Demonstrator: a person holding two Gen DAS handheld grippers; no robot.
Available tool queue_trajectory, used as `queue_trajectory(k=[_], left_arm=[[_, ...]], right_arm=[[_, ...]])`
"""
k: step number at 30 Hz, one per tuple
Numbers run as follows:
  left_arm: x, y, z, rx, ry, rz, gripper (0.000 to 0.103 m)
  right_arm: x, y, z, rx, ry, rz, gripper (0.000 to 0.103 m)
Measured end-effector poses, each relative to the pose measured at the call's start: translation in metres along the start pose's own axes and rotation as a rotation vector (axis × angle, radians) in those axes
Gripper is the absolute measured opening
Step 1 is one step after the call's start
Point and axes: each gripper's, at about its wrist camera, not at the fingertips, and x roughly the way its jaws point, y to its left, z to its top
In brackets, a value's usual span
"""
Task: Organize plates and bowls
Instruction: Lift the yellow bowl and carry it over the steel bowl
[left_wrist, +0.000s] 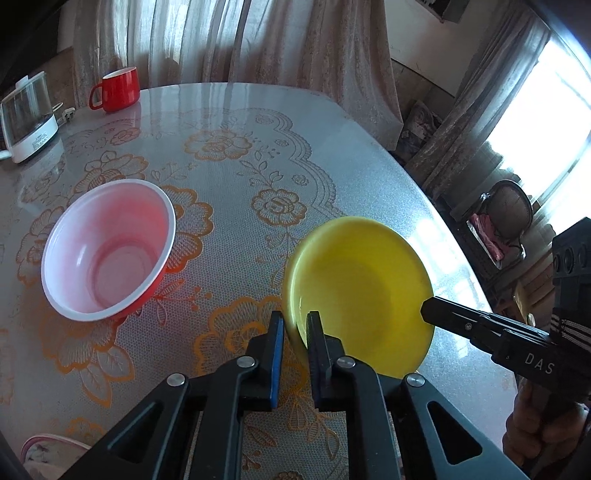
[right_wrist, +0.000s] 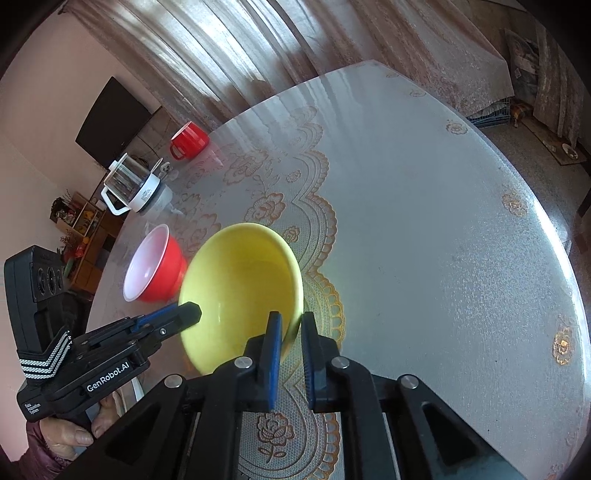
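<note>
A yellow bowl (left_wrist: 365, 288) (right_wrist: 243, 280) is held from both sides over the floral tablecloth. My left gripper (left_wrist: 295, 321) is shut on its near-left rim, one blue pad outside the wall and one inside. In the right wrist view the left gripper (right_wrist: 184, 314) reaches in from the left. My right gripper (right_wrist: 291, 325) is shut on the opposite rim, and it enters the left wrist view from the right (left_wrist: 428, 310). A red bowl (left_wrist: 110, 251) (right_wrist: 155, 266) with a white inside stands upright just left of the yellow one. I cannot tell whether the yellow bowl touches the table.
A red mug (left_wrist: 118, 90) and a glass kettle (left_wrist: 27, 122) stand at the table's far left. A flowered dish (left_wrist: 48, 450) shows at the near left corner. The round table's edge (right_wrist: 554, 236) curves along the right. A person's hand (right_wrist: 70, 435) grips the left handle.
</note>
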Motion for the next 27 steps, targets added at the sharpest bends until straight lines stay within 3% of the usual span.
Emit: queue_trajectory(k=[13,27], left_arm=[[-0.056,-0.008,-0.013,0.025,-0.083,-0.053,0.012],[-0.115,-0.025,-0.052,0.096,-0.132,-0.132,0.012]], right_arm=[[-0.042,0.021,-0.013,-0.039,-0.071,0.020,0.009],[-0.104,0.048,-0.056,-0.069,-0.156,0.023,0.009]])
